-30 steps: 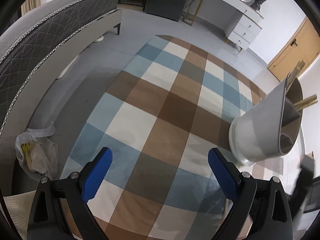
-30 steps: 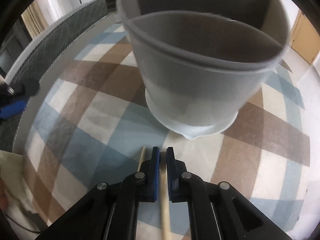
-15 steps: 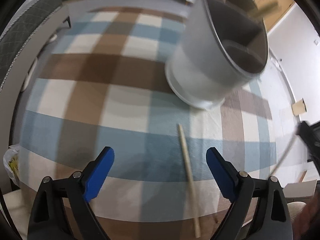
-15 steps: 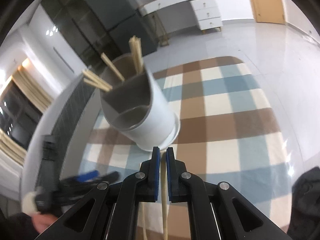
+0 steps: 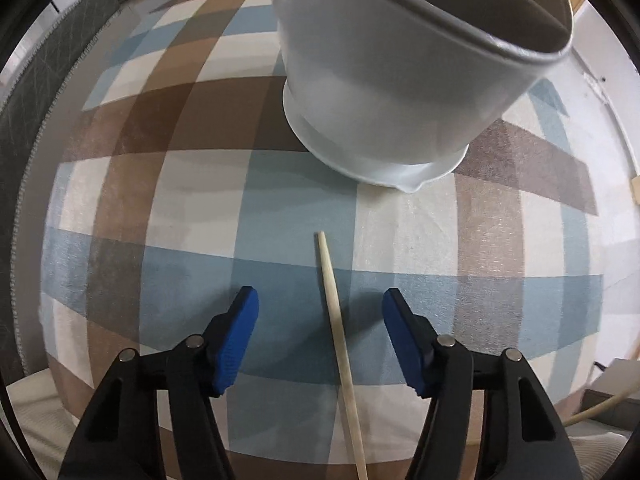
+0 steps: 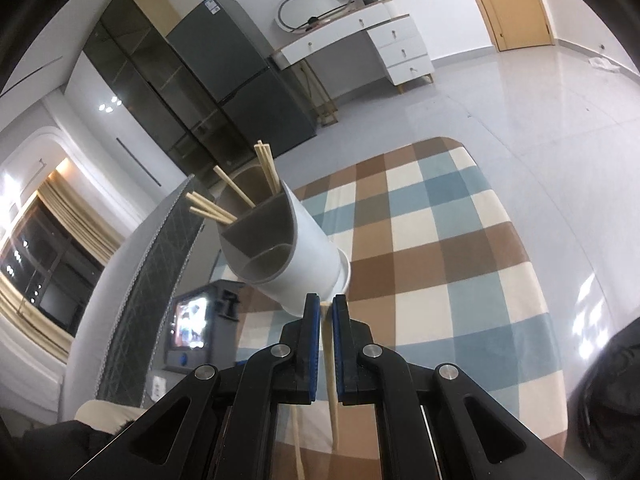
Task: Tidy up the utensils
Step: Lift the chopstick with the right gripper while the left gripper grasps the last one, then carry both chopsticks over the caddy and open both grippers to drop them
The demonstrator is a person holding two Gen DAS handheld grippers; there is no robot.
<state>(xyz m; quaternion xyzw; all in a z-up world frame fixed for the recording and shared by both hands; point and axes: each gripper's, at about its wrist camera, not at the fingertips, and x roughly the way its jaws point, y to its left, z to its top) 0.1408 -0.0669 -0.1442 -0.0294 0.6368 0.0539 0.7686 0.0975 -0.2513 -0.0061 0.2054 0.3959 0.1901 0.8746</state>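
A white utensil holder (image 5: 400,80) with grey inner dividers stands on a checked cloth (image 5: 160,200). It also shows in the right wrist view (image 6: 296,256), with several wooden chopsticks (image 6: 224,208) in its far compartment. My left gripper (image 5: 320,336) is open, low over the cloth, its blue pads on either side of a loose chopstick (image 5: 340,352) lying there. My right gripper (image 6: 327,316) is shut on another chopstick (image 6: 331,392), raised above the cloth just in front of the holder. A second chopstick (image 6: 298,440) shows below it.
A grey quilted sofa edge (image 6: 152,288) borders the cloth on the left. A dark fridge (image 6: 240,92), cabinets and a white desk (image 6: 360,40) stand across a shiny tiled floor (image 6: 520,112). A wooden door (image 6: 516,4) is at the far right.
My left gripper swung towards the holder and came down over the loose chopstick, its jaws narrower. My right gripper lifted up and back from the cloth with its chopstick.
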